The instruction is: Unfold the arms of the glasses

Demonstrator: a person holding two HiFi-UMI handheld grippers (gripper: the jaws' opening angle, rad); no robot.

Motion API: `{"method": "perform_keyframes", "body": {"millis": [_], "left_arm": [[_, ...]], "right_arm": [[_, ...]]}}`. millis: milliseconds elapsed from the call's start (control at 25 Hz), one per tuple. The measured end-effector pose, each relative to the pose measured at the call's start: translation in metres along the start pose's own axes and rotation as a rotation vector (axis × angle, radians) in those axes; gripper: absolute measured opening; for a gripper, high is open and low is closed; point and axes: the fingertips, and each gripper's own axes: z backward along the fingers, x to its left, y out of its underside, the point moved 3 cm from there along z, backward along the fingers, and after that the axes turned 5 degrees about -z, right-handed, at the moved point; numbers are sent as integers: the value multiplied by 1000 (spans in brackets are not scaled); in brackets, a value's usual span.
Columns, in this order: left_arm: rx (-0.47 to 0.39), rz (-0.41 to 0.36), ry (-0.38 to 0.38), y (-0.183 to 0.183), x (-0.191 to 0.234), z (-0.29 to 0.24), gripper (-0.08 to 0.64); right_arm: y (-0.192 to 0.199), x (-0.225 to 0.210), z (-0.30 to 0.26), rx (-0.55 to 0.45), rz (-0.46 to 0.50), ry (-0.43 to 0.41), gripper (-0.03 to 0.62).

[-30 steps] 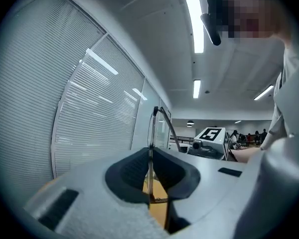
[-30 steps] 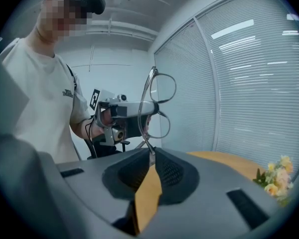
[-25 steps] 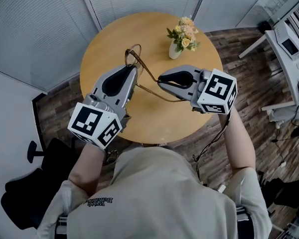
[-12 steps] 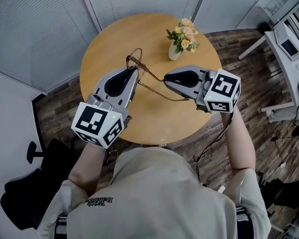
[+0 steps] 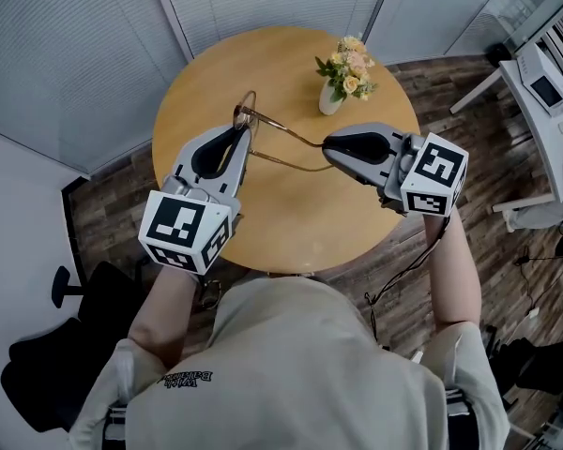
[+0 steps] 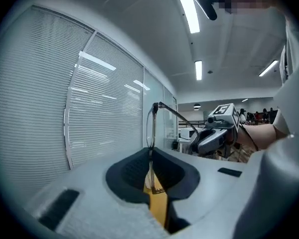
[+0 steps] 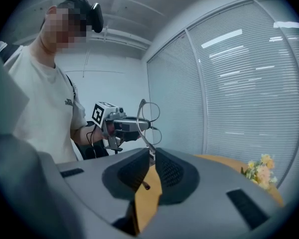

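Thin wire-rimmed glasses (image 5: 248, 111) hang in the air above the round wooden table (image 5: 291, 218), between my two grippers. My left gripper (image 5: 240, 131) is shut on the front frame; in the left gripper view the lens rim (image 6: 150, 128) stands upright out of the jaws. My right gripper (image 5: 326, 146) is shut on the tip of one arm (image 5: 291, 133), which stretches straight across from the hinge. The second arm (image 5: 291, 166) trails below it, free. In the right gripper view the lenses (image 7: 150, 119) show beyond my jaws, with the left gripper (image 7: 117, 125) behind them.
A small white vase of flowers (image 5: 342, 75) stands on the table's far right part, close behind the right gripper. A black office chair (image 5: 52, 359) is on the floor at the lower left. A white desk (image 5: 535, 78) stands at the right. Blinds cover the far glass walls.
My right gripper has moved right and a little up, swinging the held arm outward from the frame. The left gripper has shifted slightly up with the front frame.
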Motion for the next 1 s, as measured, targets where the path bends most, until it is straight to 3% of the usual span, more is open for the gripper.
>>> {"method": "perform_keyframes", "body": {"millis": [400, 720, 1000], "left_arm": [[69, -18, -6, 22, 2, 0, 35], [72, 36, 16, 27, -2, -2, 35], [44, 44, 1, 21, 0, -1, 35]], "right_arm": [[-23, 8, 33, -82, -13, 104, 52], [-43, 25, 39, -91, 55, 132, 52], [-30, 15, 41, -135, -46, 163, 54]]}}
